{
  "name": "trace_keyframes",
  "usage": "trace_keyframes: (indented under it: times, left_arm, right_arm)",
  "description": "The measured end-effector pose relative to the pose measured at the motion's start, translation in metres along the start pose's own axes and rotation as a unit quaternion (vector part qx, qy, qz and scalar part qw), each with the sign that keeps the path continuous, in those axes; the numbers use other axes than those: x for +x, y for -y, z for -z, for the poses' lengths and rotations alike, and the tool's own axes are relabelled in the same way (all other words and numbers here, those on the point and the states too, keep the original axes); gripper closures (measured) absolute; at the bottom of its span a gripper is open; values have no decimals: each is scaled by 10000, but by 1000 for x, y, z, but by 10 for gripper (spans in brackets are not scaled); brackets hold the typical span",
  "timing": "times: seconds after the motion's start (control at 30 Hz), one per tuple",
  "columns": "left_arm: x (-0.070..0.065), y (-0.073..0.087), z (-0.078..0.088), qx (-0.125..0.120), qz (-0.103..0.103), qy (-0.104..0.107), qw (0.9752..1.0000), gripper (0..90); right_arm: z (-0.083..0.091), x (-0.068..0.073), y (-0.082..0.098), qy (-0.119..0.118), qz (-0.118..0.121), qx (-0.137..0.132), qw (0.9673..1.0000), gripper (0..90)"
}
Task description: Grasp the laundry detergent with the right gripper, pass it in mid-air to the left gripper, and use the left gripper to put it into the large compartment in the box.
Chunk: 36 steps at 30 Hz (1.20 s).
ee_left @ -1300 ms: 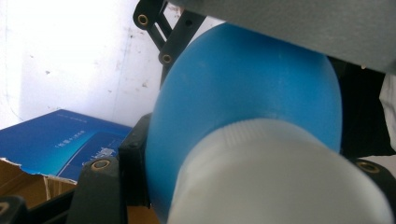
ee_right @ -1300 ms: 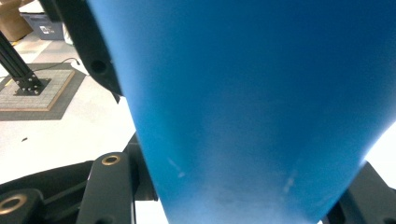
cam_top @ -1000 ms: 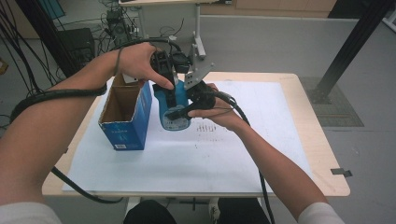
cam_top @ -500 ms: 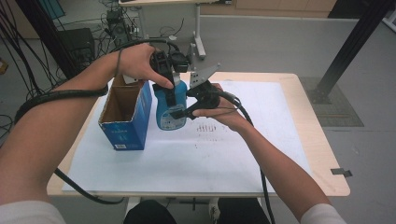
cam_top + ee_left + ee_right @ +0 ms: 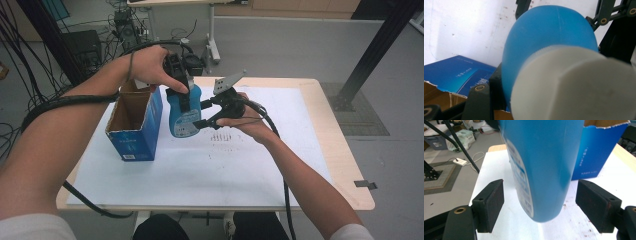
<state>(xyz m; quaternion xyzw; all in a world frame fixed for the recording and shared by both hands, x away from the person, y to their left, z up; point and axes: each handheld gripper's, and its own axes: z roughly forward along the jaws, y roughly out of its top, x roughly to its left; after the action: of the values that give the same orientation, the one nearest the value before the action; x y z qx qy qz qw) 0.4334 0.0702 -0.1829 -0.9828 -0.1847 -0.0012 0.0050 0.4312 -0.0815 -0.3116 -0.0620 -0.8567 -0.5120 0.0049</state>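
Room: I see grey floor, a black post [image 5: 372,55] at the right, cables [image 5: 30,55] and dark equipment at the left, and a second table's legs [image 5: 212,37] beyond mine.
Table: a light wooden top [image 5: 340,145] under a white sheet [image 5: 240,170] that carries small dark speckles near its middle.
Box: an open blue carton [image 5: 135,135], brown card inside, stands upright on the sheet just left of the bottle. I can make out white print on its side in the left gripper view [image 5: 461,75] and the right gripper view [image 5: 589,160], but it is too small for me to read.
Bottle: a blue bottle [image 5: 183,112] with a white cap [image 5: 574,85], held upright clear of the sheet, between the carton and my right hand. Its white-and-blue label [image 5: 521,182] is blurred; I cannot read it.
Left gripper: my left gripper [image 5: 178,75] comes down from above and pinches the bottle at its top; its jaws are drawn in as far as they go on it.
Right gripper: my right gripper [image 5: 540,205] sits level, its jaws spread on either side of the bottle's lower end. They have just been opening, and both pads [image 5: 495,202] stand off the plastic.
View differences: the left gripper view looks down past the cap to the sheet; the right gripper view shows the bottle's base hanging above the sheet; the high view shows both forearms [image 5: 60,145].
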Motion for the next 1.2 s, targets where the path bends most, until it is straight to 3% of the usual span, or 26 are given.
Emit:
trace_keyframes:
  times: [0.63, 1.0, 1.2]
  left_arm:
    - [5, -5, 8, 1, 559, 223, 9982, 383]
    - [8, -7, 14, 4, 966, 267, 9950, 382]
    - [11, -6, 21, 6, 1317, 256, 9910, 382]
  right_arm:
    - [20, -1, 7, 204, -318, 201, 9991, 145]
    - [25, -2, 10, 239, -625, 519, 9964, 82]
    - [31, -2, 10, 379, -716, 705, 9942, 58]
